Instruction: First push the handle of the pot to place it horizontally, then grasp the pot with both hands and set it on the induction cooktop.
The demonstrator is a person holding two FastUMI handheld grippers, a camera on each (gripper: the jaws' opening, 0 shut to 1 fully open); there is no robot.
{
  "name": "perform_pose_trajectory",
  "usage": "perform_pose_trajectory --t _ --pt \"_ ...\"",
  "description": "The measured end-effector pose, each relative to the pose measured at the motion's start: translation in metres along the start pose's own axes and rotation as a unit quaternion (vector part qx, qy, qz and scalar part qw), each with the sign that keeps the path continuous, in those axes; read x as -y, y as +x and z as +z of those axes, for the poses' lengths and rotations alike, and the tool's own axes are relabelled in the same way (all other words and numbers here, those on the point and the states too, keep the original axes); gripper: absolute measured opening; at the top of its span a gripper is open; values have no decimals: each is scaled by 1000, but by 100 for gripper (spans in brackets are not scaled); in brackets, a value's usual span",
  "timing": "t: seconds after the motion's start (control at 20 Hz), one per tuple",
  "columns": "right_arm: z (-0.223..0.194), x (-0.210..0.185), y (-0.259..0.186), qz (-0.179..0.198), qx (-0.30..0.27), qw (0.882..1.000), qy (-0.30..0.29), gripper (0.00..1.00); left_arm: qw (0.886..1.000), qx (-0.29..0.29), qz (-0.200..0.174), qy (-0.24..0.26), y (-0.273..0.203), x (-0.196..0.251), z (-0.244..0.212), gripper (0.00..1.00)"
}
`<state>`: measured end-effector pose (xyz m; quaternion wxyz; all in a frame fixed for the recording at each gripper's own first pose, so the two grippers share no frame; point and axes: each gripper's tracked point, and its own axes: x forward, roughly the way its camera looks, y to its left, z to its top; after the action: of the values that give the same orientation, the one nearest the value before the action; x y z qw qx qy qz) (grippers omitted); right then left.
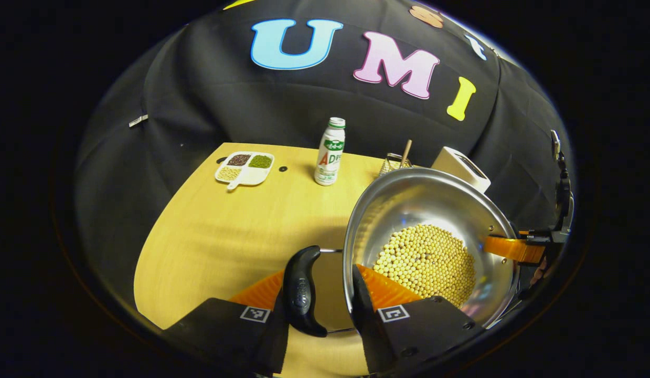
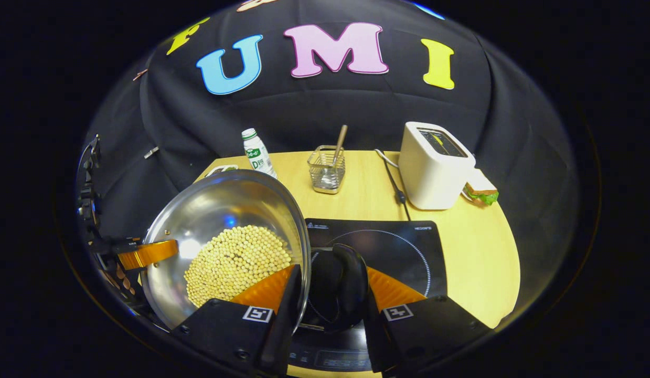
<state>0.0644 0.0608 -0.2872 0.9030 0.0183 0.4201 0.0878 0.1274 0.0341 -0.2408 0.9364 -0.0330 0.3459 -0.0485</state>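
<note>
The left claw (image 1: 325,299) is clamping one black handle (image 1: 302,291) and the rim of the steel pot (image 1: 429,236) of soybeans (image 1: 427,260). The right claw (image 2: 330,294) is squeezing the opposite handle (image 2: 338,283). The pot is sitting tilted at the left edge of the induction cooktop (image 2: 393,247) on the wooden surface (image 2: 477,252).

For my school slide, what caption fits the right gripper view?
Right gripper clamps the shiny steel pot's black handle above the black induction cooktop.

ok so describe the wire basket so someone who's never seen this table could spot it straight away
Start at the white toaster at the back of the wooden table. Just left of it, behind the black induction cooktop, stands the small wire basket. It is see-through mesh with a stick poking out, unlike the solid bottle further left.
</note>
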Motion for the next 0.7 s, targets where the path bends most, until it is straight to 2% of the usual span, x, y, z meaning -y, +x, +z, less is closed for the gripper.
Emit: perform_pose_trajectory --t 0.4,0.7 --pt "-10 72 -5 -17 -7 1000 22 61 1000 -15 -15 17 25 69 -5 59" --pt "-7 115 10 -23 -14 999 28 60 1000 -17 -19 11 55 107 -2 60"
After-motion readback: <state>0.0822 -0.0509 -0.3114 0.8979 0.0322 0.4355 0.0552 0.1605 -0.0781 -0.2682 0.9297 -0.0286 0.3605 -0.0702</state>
